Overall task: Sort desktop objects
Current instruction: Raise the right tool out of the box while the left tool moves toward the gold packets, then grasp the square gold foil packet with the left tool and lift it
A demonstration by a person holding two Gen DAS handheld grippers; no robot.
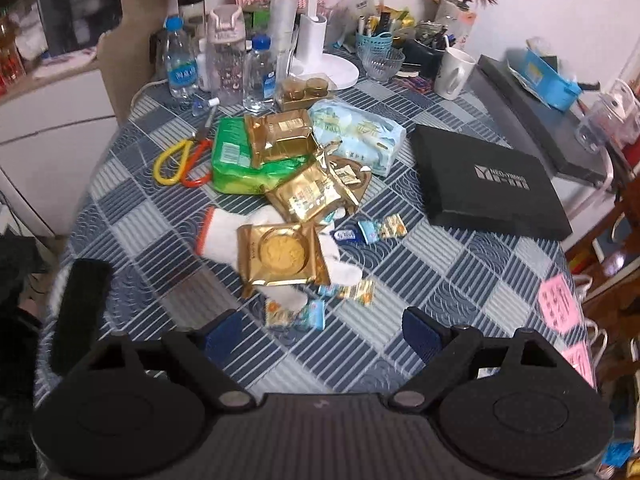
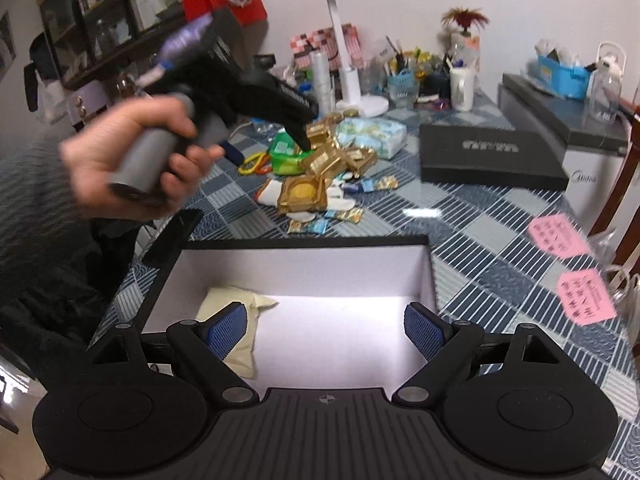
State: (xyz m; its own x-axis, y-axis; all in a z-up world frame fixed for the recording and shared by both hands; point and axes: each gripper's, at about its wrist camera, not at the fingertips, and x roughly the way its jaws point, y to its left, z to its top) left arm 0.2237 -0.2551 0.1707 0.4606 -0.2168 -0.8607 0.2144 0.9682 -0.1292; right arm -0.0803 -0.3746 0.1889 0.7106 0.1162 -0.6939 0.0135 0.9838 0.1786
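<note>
A heap of gold snack packets (image 1: pixel 280 256), a green packet (image 1: pixel 236 160), a white glove (image 1: pixel 224 236), a tissue pack (image 1: pixel 356 136) and small wrapped candies (image 1: pixel 368 232) lies mid-table. My left gripper (image 1: pixel 320 336) hovers open above the table's near side, nothing between its fingers. In the right wrist view the left gripper (image 2: pixel 272 136) is held by a hand (image 2: pixel 132 160) over the heap. My right gripper (image 2: pixel 326 332) stands open over an open black box with white inside (image 2: pixel 304 244); a cream cloth pouch (image 2: pixel 236 304) lies in the box.
A black box lid (image 1: pixel 488 184) rests at the right. Scissors with yellow and red handles (image 1: pixel 180 164) lie left of the heap. Bottles (image 1: pixel 180 64), a lamp base (image 1: pixel 328 68), a mug (image 1: pixel 454 72) and pen pots crowd the far edge. Pink notes (image 2: pixel 584 292) lie at the right edge.
</note>
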